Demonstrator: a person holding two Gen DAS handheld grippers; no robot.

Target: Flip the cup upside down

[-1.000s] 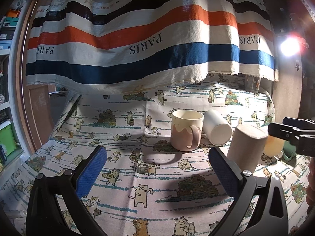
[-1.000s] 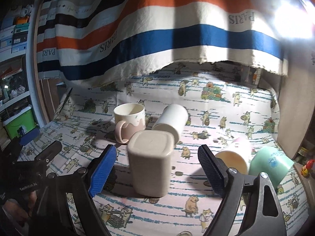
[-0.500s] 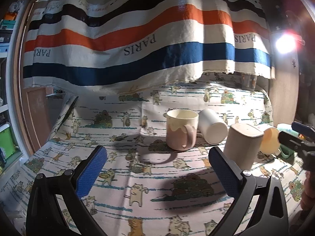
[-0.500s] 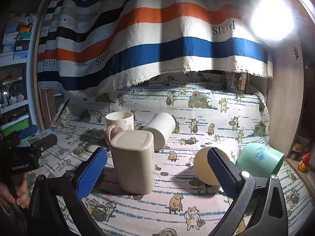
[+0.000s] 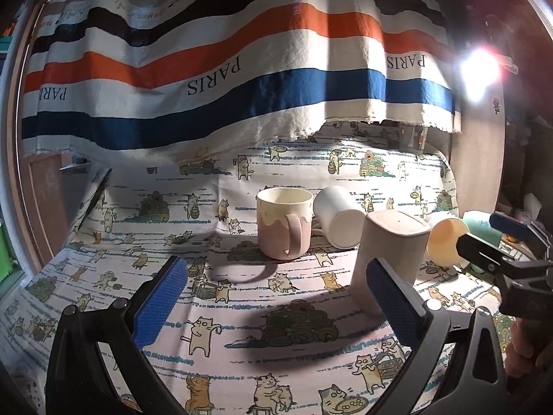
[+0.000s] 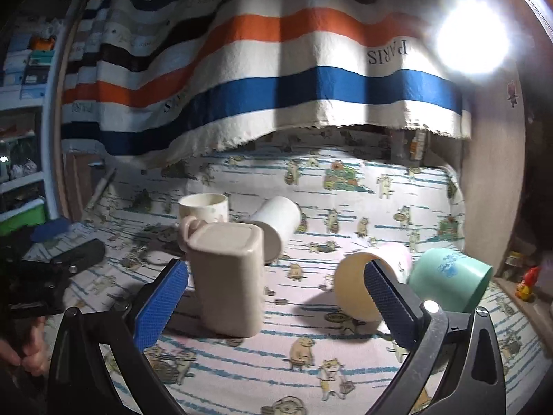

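A beige square cup [image 6: 228,280] stands upside down on the cat-print cloth; it also shows in the left wrist view [image 5: 390,249]. A pink-and-cream mug [image 5: 284,223] stands upright behind it, also in the right wrist view [image 6: 202,205]. A white cup [image 5: 338,216] lies on its side, as do a pink cup with a cream inside [image 6: 366,282] and a green cup [image 6: 449,280]. My left gripper [image 5: 276,302] is open and empty, in front of the mug. My right gripper [image 6: 276,302] is open and empty, between the beige cup and the pink cup.
A striped PARIS cloth [image 5: 224,69] hangs low over the back of the table. A wooden wall [image 6: 490,190] bounds the right side. A bright lamp [image 6: 471,39] glares at upper right. Shelves with boxes [image 6: 24,69] stand at the left.
Both grippers have drawn back from the cups. The right gripper has shifted right, away from the beige cup, which stays upside down on the cloth.
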